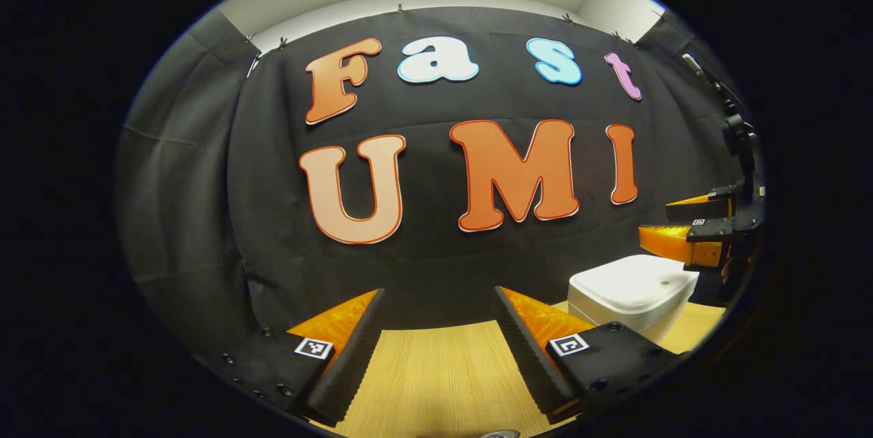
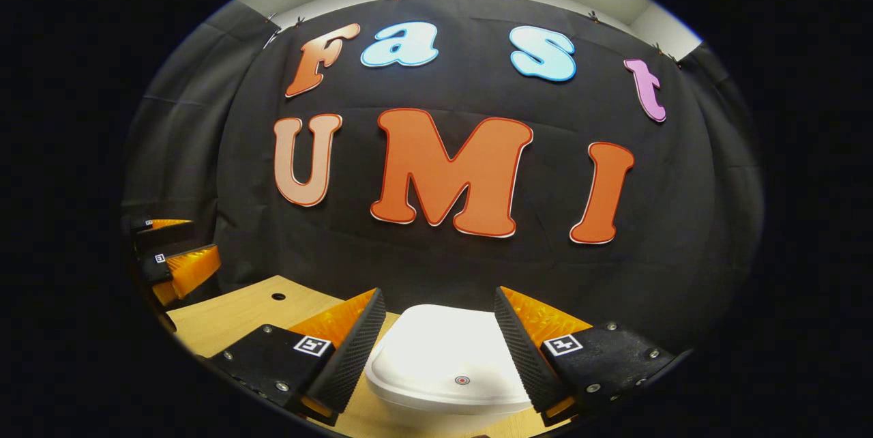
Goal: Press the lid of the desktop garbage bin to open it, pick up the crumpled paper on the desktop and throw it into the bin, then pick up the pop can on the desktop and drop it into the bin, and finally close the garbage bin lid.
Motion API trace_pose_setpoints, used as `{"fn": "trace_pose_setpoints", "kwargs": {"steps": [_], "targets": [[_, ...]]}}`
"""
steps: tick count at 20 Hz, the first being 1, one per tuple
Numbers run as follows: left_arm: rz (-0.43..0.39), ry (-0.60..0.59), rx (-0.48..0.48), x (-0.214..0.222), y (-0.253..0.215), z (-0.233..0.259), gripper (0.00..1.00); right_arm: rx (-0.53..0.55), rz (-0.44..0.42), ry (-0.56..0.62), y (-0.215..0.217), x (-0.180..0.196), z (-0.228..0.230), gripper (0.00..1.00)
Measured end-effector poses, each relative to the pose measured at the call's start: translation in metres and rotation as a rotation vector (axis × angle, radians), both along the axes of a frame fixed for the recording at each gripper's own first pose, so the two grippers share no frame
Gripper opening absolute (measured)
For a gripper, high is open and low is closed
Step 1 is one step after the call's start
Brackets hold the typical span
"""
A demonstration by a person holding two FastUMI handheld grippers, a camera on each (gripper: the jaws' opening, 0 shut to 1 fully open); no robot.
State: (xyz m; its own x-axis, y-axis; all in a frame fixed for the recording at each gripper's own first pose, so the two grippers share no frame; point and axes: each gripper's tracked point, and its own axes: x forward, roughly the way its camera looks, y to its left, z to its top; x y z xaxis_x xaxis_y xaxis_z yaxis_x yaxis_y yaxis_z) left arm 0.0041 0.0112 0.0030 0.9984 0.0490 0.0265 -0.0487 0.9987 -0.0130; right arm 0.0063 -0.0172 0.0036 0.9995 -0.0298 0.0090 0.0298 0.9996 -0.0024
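Bin [image 2: 447, 363] sits shut on the pale wooden desktop [image 2: 239, 315], directly below and ahead of the right gripper [image 2: 436, 349], whose spread fingers frame its lid with nothing pinched. That gripper is the nearer one for the press, I judge. The lid is smooth white plastic, rounded, with a small round mark near its front edge. Left of the bin, the left gripper [image 1: 436, 356] hovers spread and empty.

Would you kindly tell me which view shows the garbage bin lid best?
The right gripper view: the bin lid lies close and central, between that tool's open fingers. The left gripper view shows it smaller, off to the right.
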Motion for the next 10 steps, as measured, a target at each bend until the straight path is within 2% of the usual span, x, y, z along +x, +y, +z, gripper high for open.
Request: {"fn": "trace_pose_setpoints", "kwargs": {"steps": [5, 7, 8, 9, 10], "targets": [[0.002, 0.036, -0.002, -0.002, 0.001, -0.008, 0.99, 0.001, -0.01, 0.063, -0.009, 0.004, -0.017, 0.97], [0.017, 0.054, 0.002, -0.005, 0.005, -0.012, 1.0, 0.013, -0.003, 0.105, -0.01, 0.004, -0.028, 0.91], [0.023, 0.061, 0.0, -0.006, 0.007, -0.014, 0.99, 0.025, -0.006, 0.12, -0.012, 0.004, -0.033, 0.76], [0.028, 0.068, -0.002, -0.006, 0.008, -0.016, 0.99, 0.038, -0.006, 0.132, -0.012, 0.005, -0.036, 0.67], [0.033, 0.077, -0.006, -0.006, 0.009, -0.018, 0.99, 0.053, 0.002, 0.148, -0.012, 0.005, -0.04, 0.46]]}}
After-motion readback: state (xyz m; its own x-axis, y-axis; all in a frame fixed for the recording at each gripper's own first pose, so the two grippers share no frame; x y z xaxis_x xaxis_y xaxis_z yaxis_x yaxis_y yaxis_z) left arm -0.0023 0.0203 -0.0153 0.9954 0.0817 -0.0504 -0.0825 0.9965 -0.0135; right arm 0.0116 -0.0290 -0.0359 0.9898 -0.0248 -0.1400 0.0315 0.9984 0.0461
